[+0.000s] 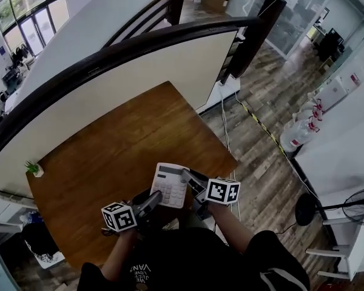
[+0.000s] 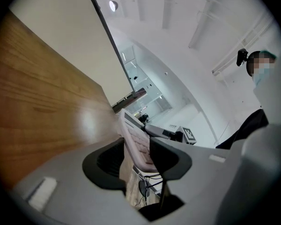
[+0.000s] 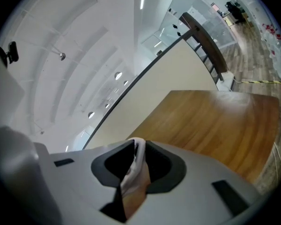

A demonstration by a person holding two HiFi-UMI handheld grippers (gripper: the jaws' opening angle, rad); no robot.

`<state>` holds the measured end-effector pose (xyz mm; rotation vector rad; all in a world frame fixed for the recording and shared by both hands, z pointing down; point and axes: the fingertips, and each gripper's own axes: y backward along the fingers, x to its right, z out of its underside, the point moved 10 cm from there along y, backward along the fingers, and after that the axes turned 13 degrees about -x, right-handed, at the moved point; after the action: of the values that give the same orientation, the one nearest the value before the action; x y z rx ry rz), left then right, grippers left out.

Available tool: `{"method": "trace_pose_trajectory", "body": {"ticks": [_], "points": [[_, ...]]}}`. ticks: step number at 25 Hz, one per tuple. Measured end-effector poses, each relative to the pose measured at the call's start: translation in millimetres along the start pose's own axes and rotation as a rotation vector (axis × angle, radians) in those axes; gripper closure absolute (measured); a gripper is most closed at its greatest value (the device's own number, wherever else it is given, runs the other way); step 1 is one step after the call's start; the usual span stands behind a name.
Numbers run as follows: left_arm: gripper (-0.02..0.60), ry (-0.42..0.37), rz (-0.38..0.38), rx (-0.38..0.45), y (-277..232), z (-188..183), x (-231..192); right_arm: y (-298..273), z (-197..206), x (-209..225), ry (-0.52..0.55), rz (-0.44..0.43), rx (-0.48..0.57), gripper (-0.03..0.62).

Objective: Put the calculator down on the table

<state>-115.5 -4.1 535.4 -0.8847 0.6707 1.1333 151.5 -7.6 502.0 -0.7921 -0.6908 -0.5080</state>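
Observation:
A white calculator (image 1: pixel 170 184) is held above the near edge of the brown wooden table (image 1: pixel 109 156), keys up. My left gripper (image 1: pixel 153 201) is shut on its near-left corner, and my right gripper (image 1: pixel 189 179) is shut on its right edge. In the left gripper view the calculator (image 2: pixel 133 142) stands on edge between the jaws of the left gripper (image 2: pixel 136 146), with the right gripper's marker cube (image 2: pixel 188 134) beyond it. In the right gripper view only the calculator's thin white rim (image 3: pixel 139 154) shows, pinched in the right gripper (image 3: pixel 139 150).
A small potted plant (image 1: pixel 33 168) sits at the table's left corner. A cream partition with a dark rail (image 1: pixel 139 47) borders the far side. Cables (image 1: pixel 225 126), water bottles (image 1: pixel 303 129) and a floor fan (image 1: pixel 361 205) stand on the floor to the right.

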Motion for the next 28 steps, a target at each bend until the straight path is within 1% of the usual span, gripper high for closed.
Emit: {"method": "trace_pose_trajectory", "body": {"ticks": [5,11,15,18,22,28], "points": [[0.422,0.024,-0.062,0.062,-10.2,-15.7,-20.8,-35.9,-35.6,17.5,0.054,-0.039,-0.088,0.522],[0.425,0.070,-0.140,0.139,-29.5,-23.9,-28.3,-65.0,-76.5,33.5,0.132,-0.089,-0.209,0.523],[0.424,0.076,-0.197,0.177,-44.8,-37.4,-37.6,-88.8,-106.0,44.9,0.194,-0.122,-0.273,0.522],[0.423,0.078,-0.231,0.198,-56.6,-46.8,-44.9,-104.1,-125.1,54.2,0.232,-0.142,-0.311,0.522],[0.423,0.086,-0.256,0.228,-69.7,-59.0,-53.9,-121.9,-148.0,64.1,0.272,-0.175,-0.351,0.522],[0.423,0.089,-0.302,0.253,-82.9,-79.7,-69.2,-151.3,-175.9,77.0,0.320,-0.213,-0.388,0.522]]}}
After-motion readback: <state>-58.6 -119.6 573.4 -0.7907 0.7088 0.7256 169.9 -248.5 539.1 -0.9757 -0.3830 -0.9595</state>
